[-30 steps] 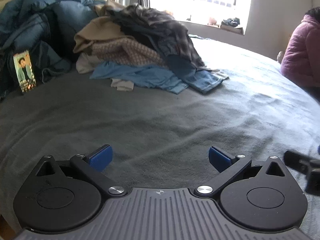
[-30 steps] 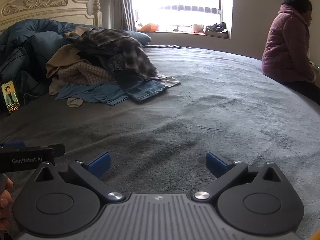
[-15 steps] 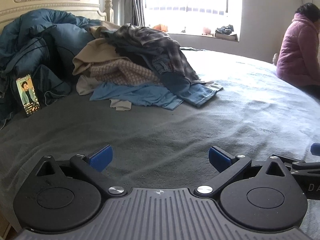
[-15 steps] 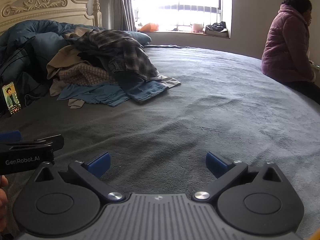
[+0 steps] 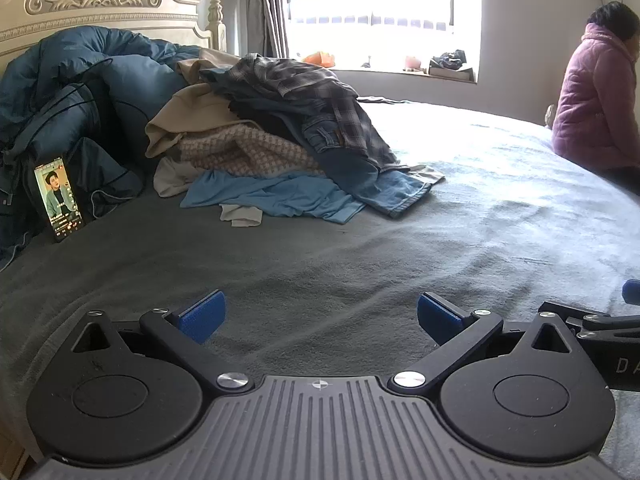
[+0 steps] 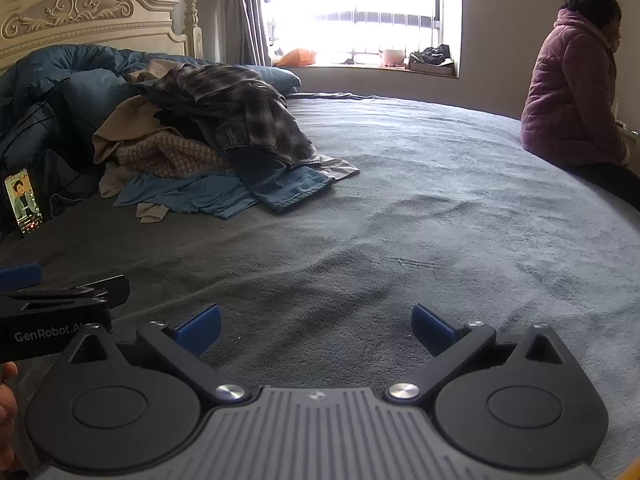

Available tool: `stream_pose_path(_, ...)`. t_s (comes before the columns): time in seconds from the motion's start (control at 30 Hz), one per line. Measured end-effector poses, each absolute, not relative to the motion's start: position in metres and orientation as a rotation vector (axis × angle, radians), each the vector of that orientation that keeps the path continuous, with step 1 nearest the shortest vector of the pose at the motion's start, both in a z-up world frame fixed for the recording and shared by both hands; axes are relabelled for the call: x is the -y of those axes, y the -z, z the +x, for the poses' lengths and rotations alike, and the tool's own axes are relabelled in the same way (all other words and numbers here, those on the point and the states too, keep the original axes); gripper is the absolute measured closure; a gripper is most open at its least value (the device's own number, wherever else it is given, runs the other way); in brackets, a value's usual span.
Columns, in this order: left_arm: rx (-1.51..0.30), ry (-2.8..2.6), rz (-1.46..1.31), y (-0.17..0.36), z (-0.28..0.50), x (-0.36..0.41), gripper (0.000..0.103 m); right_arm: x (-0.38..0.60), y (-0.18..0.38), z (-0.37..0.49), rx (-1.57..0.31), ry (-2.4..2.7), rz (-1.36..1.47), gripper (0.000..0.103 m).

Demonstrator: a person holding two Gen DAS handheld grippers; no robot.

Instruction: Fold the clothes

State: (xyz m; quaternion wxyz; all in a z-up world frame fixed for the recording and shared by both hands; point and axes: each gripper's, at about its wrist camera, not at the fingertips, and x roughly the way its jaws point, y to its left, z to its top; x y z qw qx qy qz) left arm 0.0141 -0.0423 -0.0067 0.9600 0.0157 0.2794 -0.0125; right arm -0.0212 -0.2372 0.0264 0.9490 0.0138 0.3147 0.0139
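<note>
Since both my left claw (image 5: pixel 318 312) and right claw (image 6: pixel 316 322) are wide open and empty, I'd reach for the plaid shirt (image 5: pixel 320 92) topping the clothes pile (image 5: pixel 260 148). Pinching just one layer should keep the rest on the bed (image 6: pixel 420 220).

Left gripper (image 5: pixel 318 316): jaws spread wide, empty, over grey bedspread (image 5: pixel 320 256). Clothes pile (image 5: pixel 276 140): well beyond the gripper, plaid shirt topmost, jeans and blue garment at its base. Lit phone (image 5: pixel 59 197): propped left of the pile; seated person in pink jacket (image 5: pixel 596 100) far right of it.
</note>
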Motion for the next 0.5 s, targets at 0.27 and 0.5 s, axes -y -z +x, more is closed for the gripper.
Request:
stream_pose_path(0.27,-0.572,0.029,0.037,0.007,0.017,0.043,0.000,0.239,-0.024,-0.018,-0.641,-0.019,0.031,0.000)
stream_pose_path(0.5,-0.570,0.040,0.031,0.005,0.026,0.043,0.000,0.245,-0.023,-0.012,-0.638,-0.003,0.048,0.000)
